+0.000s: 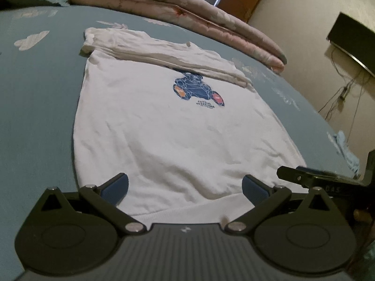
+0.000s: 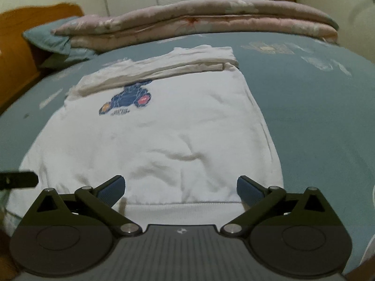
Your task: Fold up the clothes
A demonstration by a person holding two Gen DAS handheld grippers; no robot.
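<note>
One white T-shirt (image 1: 145,126) lay flat on the blue bedsheet (image 1: 35,107), its top part folded down over the one dark-blue print (image 1: 199,89). Two grippers hovered over the hem at six o'clock: the left gripper (image 1: 185,187) stood spread wide, nothing between its blue pads, and the right gripper (image 2: 181,188) likewise stood spread and empty. One folded pink quilt (image 2: 199,21) lay at twelve o'clock, one blue pillow (image 2: 49,37) at ten.

T-shirt (image 1: 150,126) on bed (image 1: 37,107), quilt (image 1: 211,18) behind

White T-shirt (image 1: 164,126), blue bedsheet (image 1: 39,107)
</note>
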